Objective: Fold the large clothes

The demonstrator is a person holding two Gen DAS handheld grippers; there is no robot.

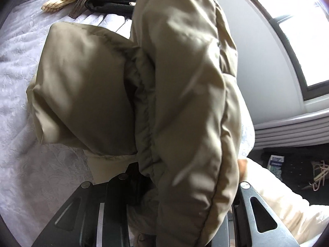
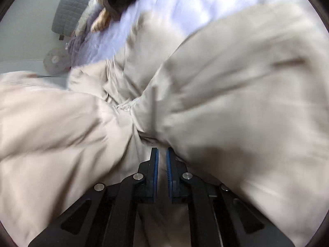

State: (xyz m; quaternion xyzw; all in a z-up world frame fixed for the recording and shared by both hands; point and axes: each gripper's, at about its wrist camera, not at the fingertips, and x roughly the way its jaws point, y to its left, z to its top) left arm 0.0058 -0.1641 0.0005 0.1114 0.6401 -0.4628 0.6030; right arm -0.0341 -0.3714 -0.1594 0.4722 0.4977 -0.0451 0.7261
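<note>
A large khaki padded jacket [image 1: 181, 94] fills the left wrist view, lifted off a pale lilac bedspread [image 1: 18, 65]. One part hangs as a sleeve-like flap [image 1: 82, 94] to the left. My left gripper [image 1: 174, 187] has the jacket bunched between its fingers; the fingertips are hidden by fabric. In the right wrist view the same jacket [image 2: 226, 103] looks pale beige and blurred. My right gripper [image 2: 162, 154] is shut on a fold of it, its blue pads [image 2: 156, 164] pinching cloth.
Folded dark clothes [image 1: 115, 2] and a cream striped garment [image 1: 61, 2] lie at the far end of the bed. A wall and window [image 1: 298, 30] are to the right. A grey quilted headboard [image 2: 70, 10] and a small fan [image 2: 54, 60] on the floor show at left.
</note>
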